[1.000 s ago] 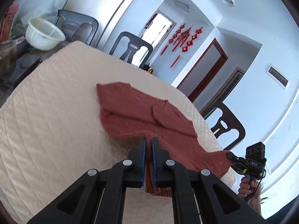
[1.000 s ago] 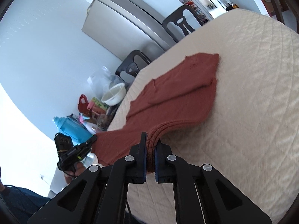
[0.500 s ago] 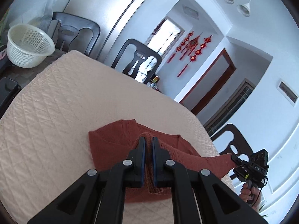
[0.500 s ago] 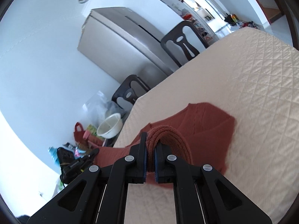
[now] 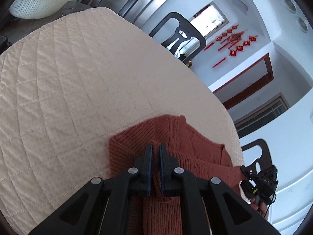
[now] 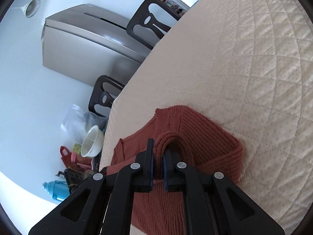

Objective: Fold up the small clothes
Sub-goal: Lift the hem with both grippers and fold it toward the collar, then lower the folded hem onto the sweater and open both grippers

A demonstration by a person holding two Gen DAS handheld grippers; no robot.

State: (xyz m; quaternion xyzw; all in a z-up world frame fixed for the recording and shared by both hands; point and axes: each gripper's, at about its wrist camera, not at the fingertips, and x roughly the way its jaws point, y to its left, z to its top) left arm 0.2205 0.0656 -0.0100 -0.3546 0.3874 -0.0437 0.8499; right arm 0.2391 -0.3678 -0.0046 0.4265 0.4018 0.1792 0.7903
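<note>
A rust-red knitted sweater [image 5: 176,137] lies folded over itself on the cream quilted table cover [image 5: 78,78]. My left gripper [image 5: 155,152] is shut on a thin fold of the knit, low over the doubled cloth. In the right wrist view the sweater [image 6: 205,137] shows its folded edge towards the far side. My right gripper [image 6: 158,152] has the thick ribbed hem rolled between its pads; its jaws are opening, with the hem still filling the gap. The right gripper [image 5: 260,184], in a person's hand, also shows at the sweater's right end in the left wrist view.
A white basket [image 5: 41,0] and dark chairs [image 5: 182,33] stand beyond the table's far edge. Off the table's left side are a steel fridge [image 6: 88,39], a white bowl [image 6: 92,143], a blue bottle [image 6: 56,190] and bags. The cover's edge [image 5: 230,121] curves close past the sweater.
Both grippers carried the sweater's near edge forward and down over the far part, so the spread garment now lies doubled and short. The right jaws stand slightly wider than before.
</note>
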